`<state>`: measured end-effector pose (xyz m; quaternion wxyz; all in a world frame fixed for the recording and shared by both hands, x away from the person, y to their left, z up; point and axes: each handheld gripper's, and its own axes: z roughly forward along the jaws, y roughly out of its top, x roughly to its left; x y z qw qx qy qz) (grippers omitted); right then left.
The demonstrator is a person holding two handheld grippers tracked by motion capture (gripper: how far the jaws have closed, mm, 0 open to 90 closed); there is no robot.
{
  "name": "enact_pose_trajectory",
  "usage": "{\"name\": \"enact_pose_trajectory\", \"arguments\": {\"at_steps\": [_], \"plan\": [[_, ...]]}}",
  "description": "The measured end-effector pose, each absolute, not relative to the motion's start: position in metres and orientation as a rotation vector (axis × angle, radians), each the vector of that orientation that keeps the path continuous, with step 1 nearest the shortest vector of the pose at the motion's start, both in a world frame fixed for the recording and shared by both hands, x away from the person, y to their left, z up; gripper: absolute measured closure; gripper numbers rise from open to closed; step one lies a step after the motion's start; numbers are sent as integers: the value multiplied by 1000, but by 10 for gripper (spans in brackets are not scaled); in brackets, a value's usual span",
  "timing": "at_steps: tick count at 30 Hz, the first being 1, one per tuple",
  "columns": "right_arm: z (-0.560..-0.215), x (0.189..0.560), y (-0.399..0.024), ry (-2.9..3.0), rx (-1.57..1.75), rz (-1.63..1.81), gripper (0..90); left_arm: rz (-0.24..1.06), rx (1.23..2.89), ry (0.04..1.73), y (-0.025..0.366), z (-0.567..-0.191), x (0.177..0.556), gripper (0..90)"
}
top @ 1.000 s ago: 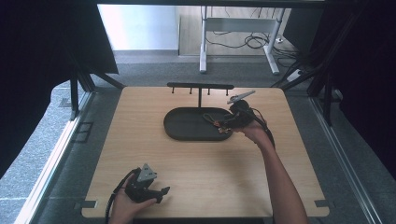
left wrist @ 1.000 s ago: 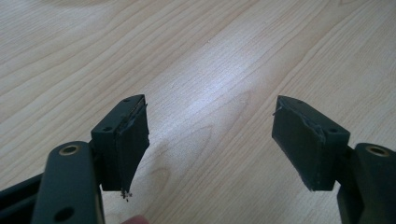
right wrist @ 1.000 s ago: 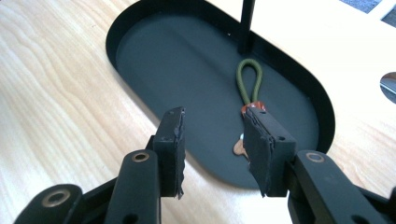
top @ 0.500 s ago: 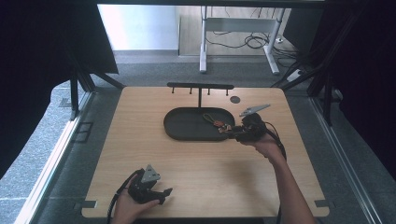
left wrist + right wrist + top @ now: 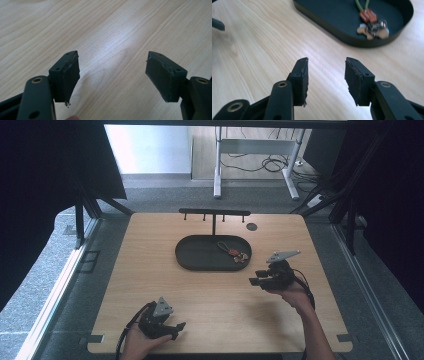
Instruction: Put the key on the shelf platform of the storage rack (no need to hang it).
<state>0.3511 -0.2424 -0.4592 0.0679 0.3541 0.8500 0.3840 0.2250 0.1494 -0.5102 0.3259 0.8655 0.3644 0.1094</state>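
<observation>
Sitting in the middle of the tabletop [image 5: 150, 265], toward the far edge, the dark oval tray [image 5: 200, 257] holds a small keychain [image 5: 235, 253] at its right end. The right gripper [image 5: 325, 75] hangs near the tray's right end, jaws spread and empty. To pick up the keychain well, I think it should come down slowly over the tray wall. The left gripper [image 5: 112, 75] waits by the near edge, jaws spread wide. The keychain's little charms look blurry and hard to tell apart.
</observation>
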Motion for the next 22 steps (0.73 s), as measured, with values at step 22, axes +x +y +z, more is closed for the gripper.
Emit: {"name": "enact_pose_trajectory", "arguments": {"at_steps": [22], "plan": [[-500, 312, -269, 2497, 1140, 1164, 429, 288, 2289, 940, 140, -513, 224, 277]]}}
